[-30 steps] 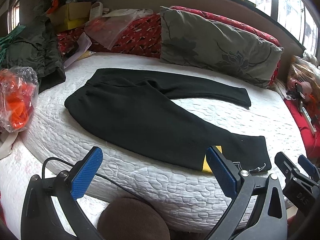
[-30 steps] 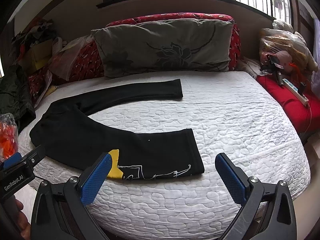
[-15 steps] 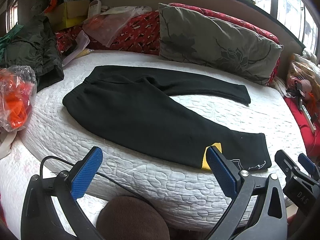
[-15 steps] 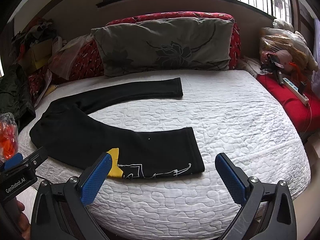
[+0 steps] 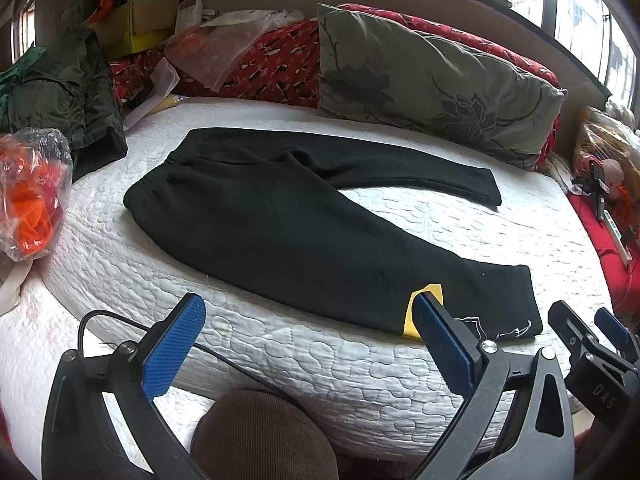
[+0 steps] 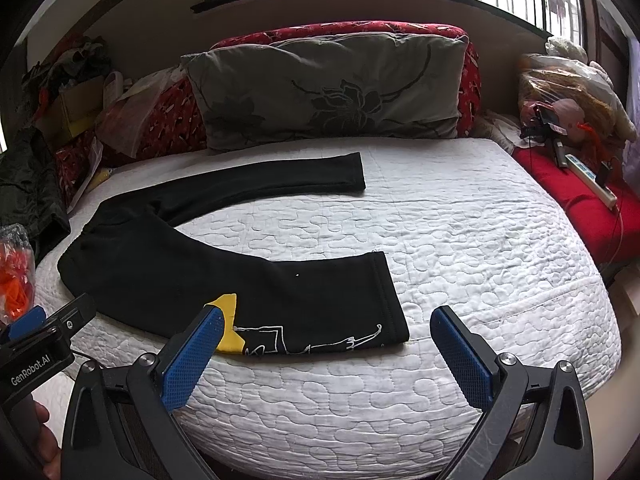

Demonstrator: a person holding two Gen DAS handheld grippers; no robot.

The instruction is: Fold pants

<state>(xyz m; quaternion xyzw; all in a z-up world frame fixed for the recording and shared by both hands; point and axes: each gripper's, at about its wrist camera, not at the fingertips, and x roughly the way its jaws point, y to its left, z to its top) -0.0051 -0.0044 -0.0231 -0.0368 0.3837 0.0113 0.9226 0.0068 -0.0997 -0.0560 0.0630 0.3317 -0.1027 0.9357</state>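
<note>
Black pants (image 5: 280, 232) (image 6: 208, 276) lie flat on a white quilted mattress (image 5: 304, 364) (image 6: 460, 232), waistband to the left, the two legs spread apart toward the right. The near leg carries a yellow patch (image 6: 228, 330) and white line print by its cuff. My left gripper (image 5: 308, 344) hangs open over the mattress's front edge, just short of the near leg. My right gripper (image 6: 326, 354) is open too, in front of the near leg's cuff, touching nothing.
A grey flowered pillow (image 6: 324, 92) and red cushions (image 5: 264, 68) line the back. Dark clothing (image 5: 60, 96) and an orange-filled plastic bag (image 5: 28, 192) sit at the left. A red cushion with a power strip (image 6: 588, 184) lies right. A brown rounded object (image 5: 260, 436) sits below the left gripper.
Both grippers have edged forward and slightly up toward the mattress; the pants have not moved and both grippers stay open.
</note>
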